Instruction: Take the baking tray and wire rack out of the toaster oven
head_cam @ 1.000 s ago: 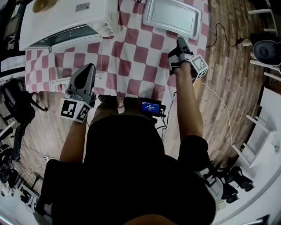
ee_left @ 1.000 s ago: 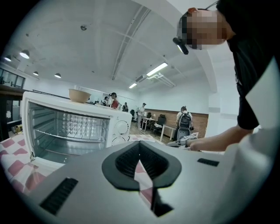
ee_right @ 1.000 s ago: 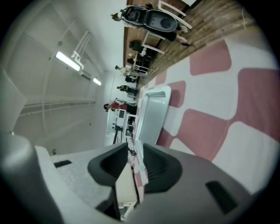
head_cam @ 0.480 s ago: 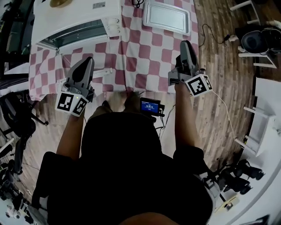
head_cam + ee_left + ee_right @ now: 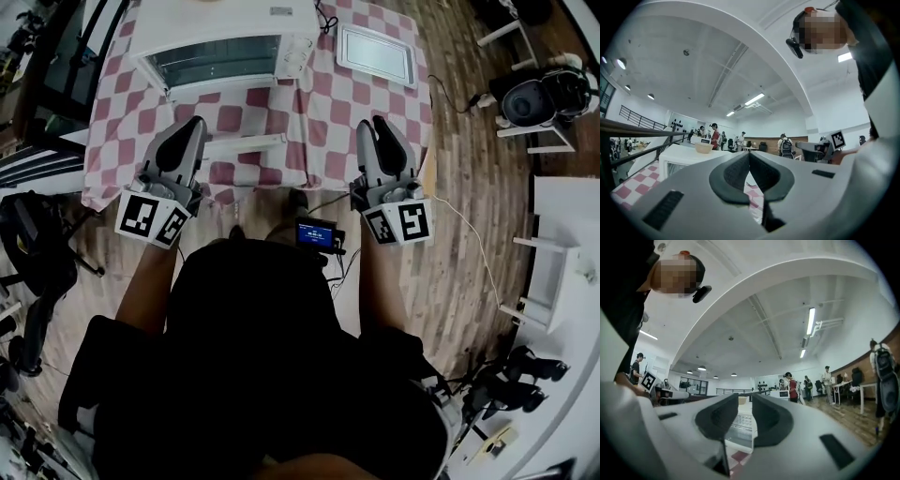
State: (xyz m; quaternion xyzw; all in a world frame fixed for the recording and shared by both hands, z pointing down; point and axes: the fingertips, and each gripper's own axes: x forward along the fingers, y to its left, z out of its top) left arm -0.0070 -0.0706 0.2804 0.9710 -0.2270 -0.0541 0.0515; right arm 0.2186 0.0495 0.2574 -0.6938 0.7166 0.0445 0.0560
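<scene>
The left gripper (image 5: 190, 127) is matt grey plastic, and its fingers (image 5: 736, 174) are lined with dark, finely ribbed pads that look like rubber. Just beyond the fingertips lies the tablecloth (image 5: 328, 103), soft checked cloth. Farther ahead, the toaster oven (image 5: 225, 37) has a smooth white painted shell and a shiny glass door. To the fingers' right, the baking tray (image 5: 378, 54) is dull silvery metal. The floor (image 5: 469, 187) is worn wood planks.

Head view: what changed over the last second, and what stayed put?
Both grippers drew back from the table toward the person. The right gripper withdrew from the baking tray and rolled upright, its empty jaws just closing partway; the left gripper, shut, came back too. Baking tray and toaster oven stayed put on the table.
</scene>
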